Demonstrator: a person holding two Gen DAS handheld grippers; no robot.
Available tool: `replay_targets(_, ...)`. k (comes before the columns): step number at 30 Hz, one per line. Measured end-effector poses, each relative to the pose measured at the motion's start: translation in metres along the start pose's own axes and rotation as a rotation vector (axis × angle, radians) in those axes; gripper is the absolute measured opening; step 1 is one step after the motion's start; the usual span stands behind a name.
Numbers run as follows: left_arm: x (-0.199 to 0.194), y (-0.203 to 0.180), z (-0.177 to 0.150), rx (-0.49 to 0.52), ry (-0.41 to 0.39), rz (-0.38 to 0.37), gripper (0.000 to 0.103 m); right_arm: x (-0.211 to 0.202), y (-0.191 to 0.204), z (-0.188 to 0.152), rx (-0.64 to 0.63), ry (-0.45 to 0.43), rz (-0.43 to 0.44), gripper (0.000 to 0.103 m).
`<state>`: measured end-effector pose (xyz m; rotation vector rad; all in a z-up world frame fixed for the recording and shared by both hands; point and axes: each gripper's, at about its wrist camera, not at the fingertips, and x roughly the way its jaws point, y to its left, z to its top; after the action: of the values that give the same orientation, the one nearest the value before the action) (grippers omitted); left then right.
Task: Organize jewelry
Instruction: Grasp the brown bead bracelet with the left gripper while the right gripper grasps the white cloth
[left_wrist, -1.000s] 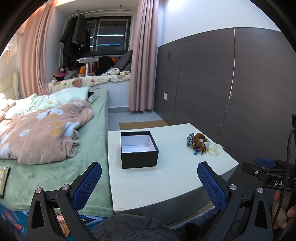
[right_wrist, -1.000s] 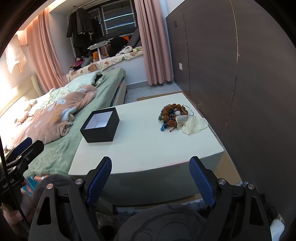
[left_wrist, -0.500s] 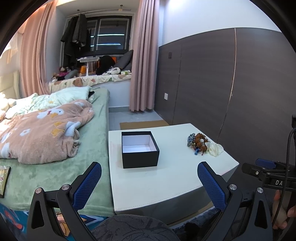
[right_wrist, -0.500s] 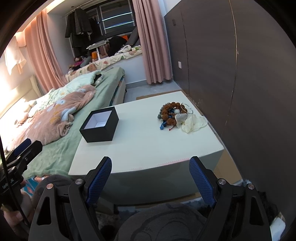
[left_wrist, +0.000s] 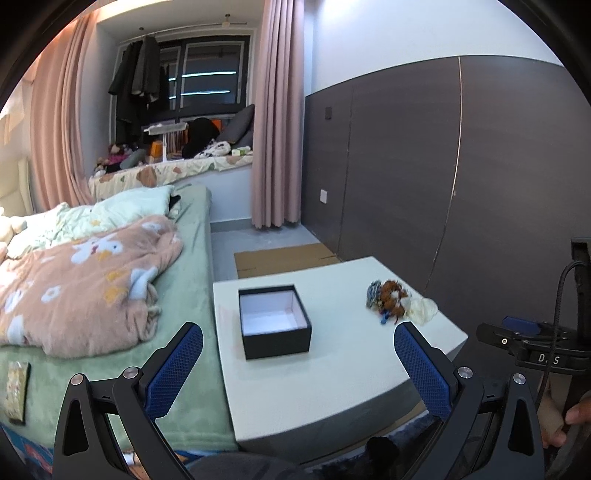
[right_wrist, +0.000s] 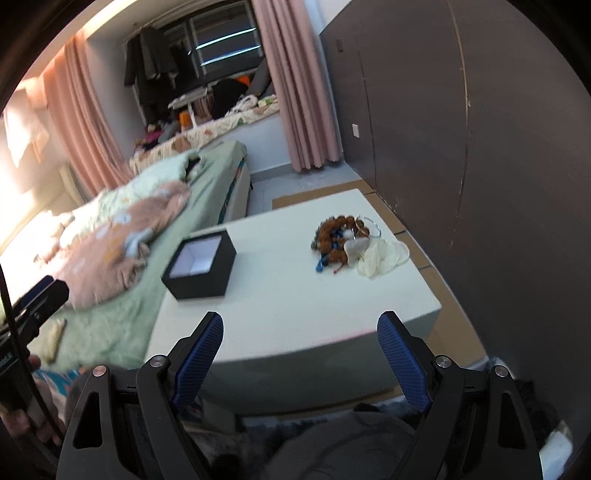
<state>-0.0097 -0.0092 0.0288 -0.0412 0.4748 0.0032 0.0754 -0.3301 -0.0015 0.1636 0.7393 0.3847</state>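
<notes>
An open black box with a white inside (left_wrist: 274, 320) stands on the left part of a low white table (left_wrist: 351, 369). It also shows in the right wrist view (right_wrist: 199, 264). A heap of jewelry (left_wrist: 388, 301), brown and blue beads beside a pale pouch, lies at the table's far right; it shows closer in the right wrist view (right_wrist: 341, 243). My left gripper (left_wrist: 297, 347) is open and empty, short of the table's near edge. My right gripper (right_wrist: 300, 334) is open and empty, over the near edge.
A bed with a green sheet and pink blanket (left_wrist: 85, 280) runs along the table's left side. A dark panelled wall (left_wrist: 461, 177) stands close on the right. Cardboard (left_wrist: 280, 256) lies on the floor behind the table.
My right gripper has moved forward and closer to the table, its view blurring. The left gripper has barely moved. Both stay open.
</notes>
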Motion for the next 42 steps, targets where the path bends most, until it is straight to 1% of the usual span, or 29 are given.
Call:
replay_targets(4, 0.01, -0.008, 0.019, 0.028, 0.001, -0.016, 0.103, 0.002, -0.012, 0.016, 0.04, -0.026, 0.016, 0.086)
replay_targets(10, 0.04, -0.014, 0.037, 0.024, 0.042, -0.047, 0.103, 0.023, -0.034, 0.042, 0.116, -0.019, 0.041, 0.086)
replay_targets(13, 0.058, -0.018, 0.043, 0.025, 0.064, -0.067, 0.103, 0.038, -0.046, 0.053, 0.16, -0.006, 0.061, 0.09)
replay_targets(14, 0.064, -0.02, 0.045, 0.026, 0.071, -0.075, 0.103, 0.042, -0.05, 0.055, 0.171, -0.006, 0.065, 0.092)
replay_targets(17, 0.082, -0.027, 0.05, 0.029, 0.097, -0.1, 0.103, 0.055, -0.059, 0.063, 0.191, 0.0, 0.081, 0.093)
replay_targets(21, 0.109, -0.044, 0.056, 0.047, 0.132, -0.133, 0.103, 0.079, -0.074, 0.072, 0.231, 0.034, 0.11, 0.098)
replay_targets(24, 0.129, -0.058, 0.058, 0.073, 0.153, -0.155, 0.103, 0.096, -0.087, 0.08, 0.281, 0.064, 0.128, 0.098)
replay_targets(26, 0.141, -0.065, 0.059, 0.078, 0.17, -0.172, 0.103, 0.106, -0.094, 0.085, 0.318, 0.067, 0.127, 0.098)
replay_targets(29, 0.163, -0.076, 0.059, 0.084, 0.204, -0.211, 0.103, 0.12, -0.108, 0.089, 0.374, 0.08, 0.101, 0.098)
replay_targets(30, 0.17, -0.08, 0.058, 0.086, 0.218, -0.222, 0.102, 0.126, -0.113, 0.089, 0.392, 0.081, 0.108, 0.098)
replay_targets(34, 0.198, -0.096, 0.058, 0.116, 0.263, -0.271, 0.097, 0.14, -0.128, 0.076, 0.428, 0.074, 0.132, 0.098)
replay_targets(35, 0.204, -0.1, 0.058, 0.124, 0.271, -0.279, 0.096, 0.147, -0.134, 0.07, 0.452, 0.089, 0.133, 0.098)
replay_targets(37, 0.218, -0.106, 0.057, 0.131, 0.295, -0.302, 0.087, 0.157, -0.14, 0.064, 0.493, 0.125, 0.137, 0.096)
replay_targets(39, 0.232, -0.11, 0.056, 0.132, 0.321, -0.325, 0.081, 0.164, -0.141, 0.063, 0.501, 0.141, 0.148, 0.087)
replay_targets(41, 0.244, -0.115, 0.055, 0.137, 0.345, -0.34, 0.076, 0.167, -0.139, 0.064, 0.493, 0.145, 0.139, 0.086)
replay_targets(42, 0.252, -0.117, 0.054, 0.137, 0.357, -0.349, 0.073, 0.17, -0.139, 0.064, 0.487, 0.149, 0.129, 0.083)
